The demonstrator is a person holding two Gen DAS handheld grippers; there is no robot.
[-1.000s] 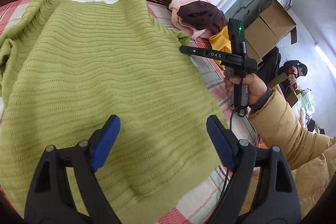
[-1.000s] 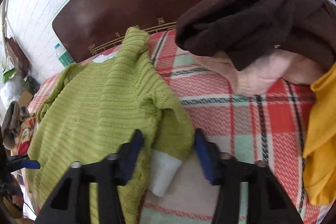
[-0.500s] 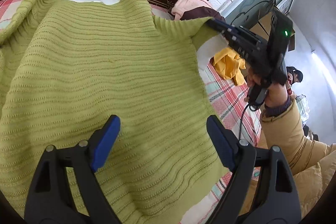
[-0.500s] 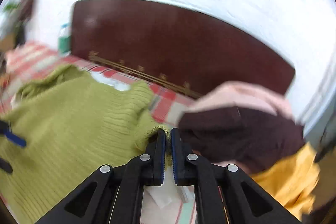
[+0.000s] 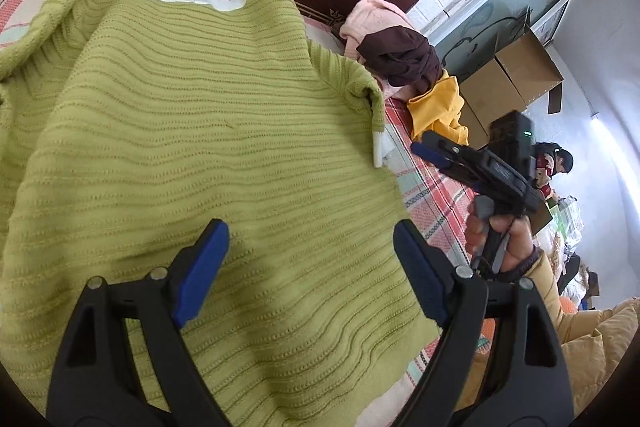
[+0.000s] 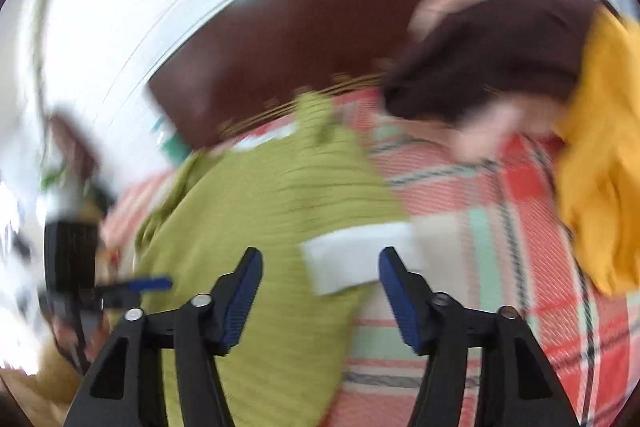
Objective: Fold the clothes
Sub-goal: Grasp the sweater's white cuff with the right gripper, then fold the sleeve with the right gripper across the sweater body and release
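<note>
- The left gripper point(image 5: 306, 259) is spread wide, gripping nothing — the green sweater point(image 5: 192, 147) lies flat beneath and ahead of its blue pads.
- The right gripper point(image 6: 320, 287) is also parted and empty; the sweater's white sleeve cuff point(image 6: 356, 255) sits just ahead between its tips, on the plaid bedspread point(image 6: 500, 247).
- Right of it — a pile of clothes point(image 6: 520, 67).

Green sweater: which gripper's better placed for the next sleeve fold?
Probably right. The right gripper is open with the white cuff of the green sweater between its fingers. The left gripper hovers open over the body.
</note>
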